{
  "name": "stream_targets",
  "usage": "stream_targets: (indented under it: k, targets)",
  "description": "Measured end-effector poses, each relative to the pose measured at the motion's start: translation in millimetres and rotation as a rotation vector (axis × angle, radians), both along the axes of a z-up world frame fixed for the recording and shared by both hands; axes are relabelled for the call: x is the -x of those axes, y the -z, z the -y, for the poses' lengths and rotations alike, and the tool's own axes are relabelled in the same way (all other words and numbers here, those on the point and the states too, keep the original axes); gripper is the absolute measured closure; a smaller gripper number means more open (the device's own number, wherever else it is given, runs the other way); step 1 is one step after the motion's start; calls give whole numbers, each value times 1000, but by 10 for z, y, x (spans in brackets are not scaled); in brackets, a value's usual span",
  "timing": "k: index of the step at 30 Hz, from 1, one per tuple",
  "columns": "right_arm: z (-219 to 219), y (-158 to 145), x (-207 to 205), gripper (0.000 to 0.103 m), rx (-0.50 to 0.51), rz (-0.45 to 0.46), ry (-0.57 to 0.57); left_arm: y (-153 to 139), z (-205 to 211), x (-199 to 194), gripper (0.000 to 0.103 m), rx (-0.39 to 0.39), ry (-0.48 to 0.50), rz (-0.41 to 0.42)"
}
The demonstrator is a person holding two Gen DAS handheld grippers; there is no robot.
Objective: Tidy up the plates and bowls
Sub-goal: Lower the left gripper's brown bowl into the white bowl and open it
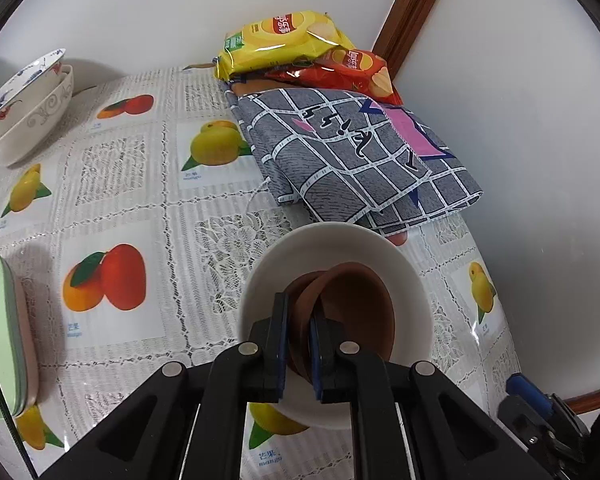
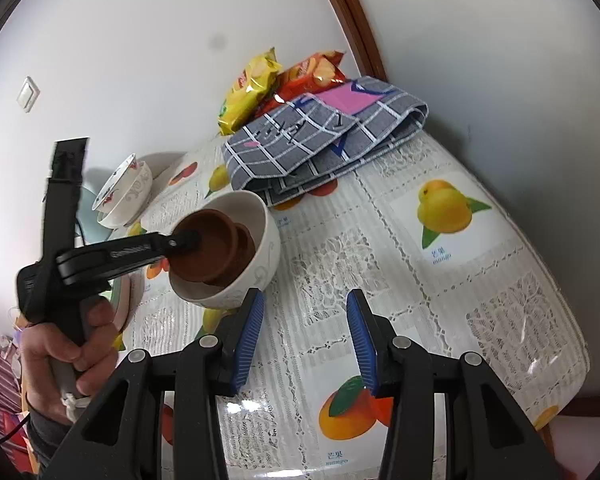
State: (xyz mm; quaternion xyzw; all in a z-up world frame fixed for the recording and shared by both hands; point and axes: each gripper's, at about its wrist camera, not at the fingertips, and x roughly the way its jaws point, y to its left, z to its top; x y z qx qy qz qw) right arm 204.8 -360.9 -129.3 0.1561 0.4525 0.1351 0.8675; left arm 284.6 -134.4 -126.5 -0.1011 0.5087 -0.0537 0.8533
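Observation:
My left gripper is shut on the rim of a brown bowl, which sits tilted inside a white bowl on the table. A second brown bowl lies under it. In the right wrist view the brown bowls nest in the white bowl and the left gripper pinches the upper one. My right gripper is open and empty, just right of the white bowl. Two stacked patterned bowls stand at the far left, also seen in the right wrist view.
A folded grey checked cloth and two chip bags lie at the back by the wall. Green and pink plates stack at the left edge. The fruit-print tablecloth curves off at the right.

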Motion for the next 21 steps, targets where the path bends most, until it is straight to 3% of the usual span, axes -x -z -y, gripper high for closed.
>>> stream_targets:
  k: [13, 21]
  targets:
    - [-94, 99, 23, 60, 76, -24, -23, 99, -11, -49, 93, 37, 15, 5]
    - [-194, 151, -4, 59, 106, -41, -24, 97, 47, -28, 92, -6, 46, 23]
